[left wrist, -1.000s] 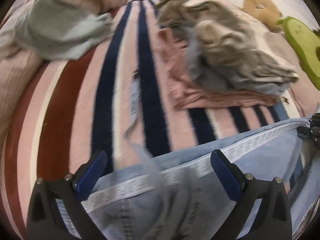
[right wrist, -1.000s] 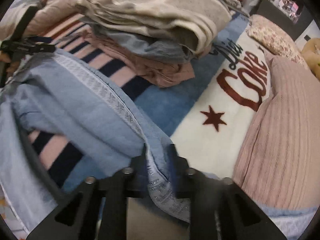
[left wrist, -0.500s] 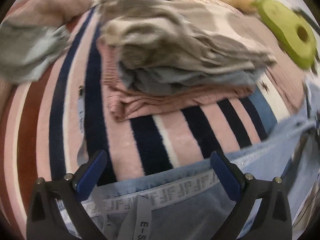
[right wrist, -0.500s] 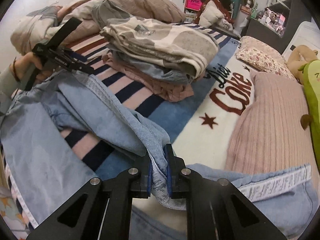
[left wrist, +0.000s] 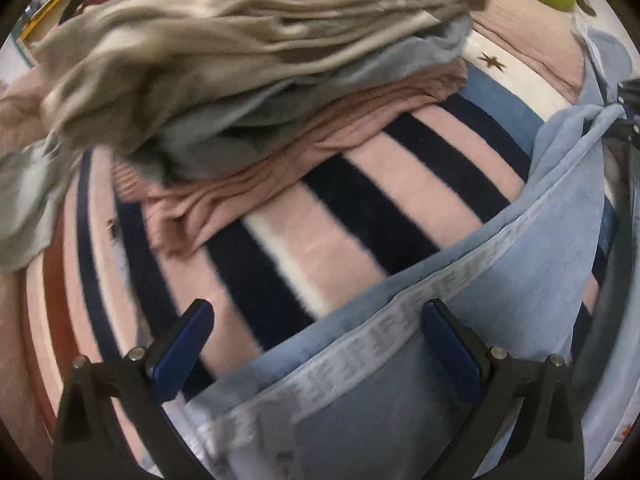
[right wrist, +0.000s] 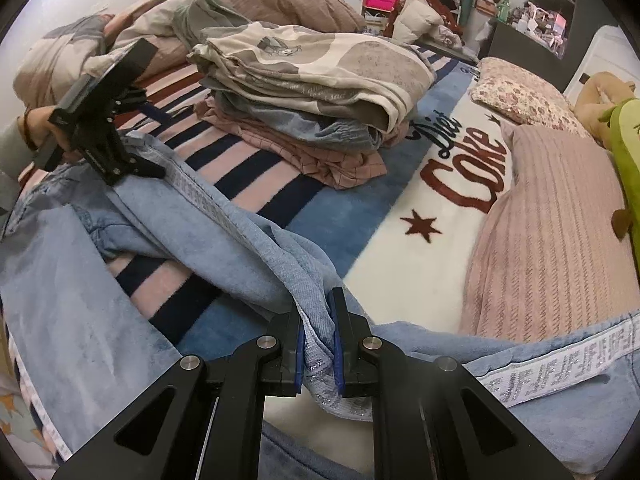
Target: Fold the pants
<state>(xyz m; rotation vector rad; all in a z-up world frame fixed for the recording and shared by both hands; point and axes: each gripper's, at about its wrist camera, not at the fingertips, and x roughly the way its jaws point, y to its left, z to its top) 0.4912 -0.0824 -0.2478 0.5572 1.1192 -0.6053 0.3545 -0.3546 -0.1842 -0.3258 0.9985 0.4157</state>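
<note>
Since a second ago, the left view has swung so the folded clothes stack (left wrist: 248,80) fills its top, and the pants (right wrist: 208,232) stretch tauter between both tools. Those light blue denim pants lie across the striped blanket (right wrist: 256,176) on the bed, waistband tape showing. Right hand-held gripper (right wrist: 318,344) is clenched on a bunched fold of the waistband. Left hand-held gripper (left wrist: 316,340) has its fingers spread wide, the waistband passing between them ungripped. Beyond sits a pink ribbed pillow (right wrist: 552,232).
</note>
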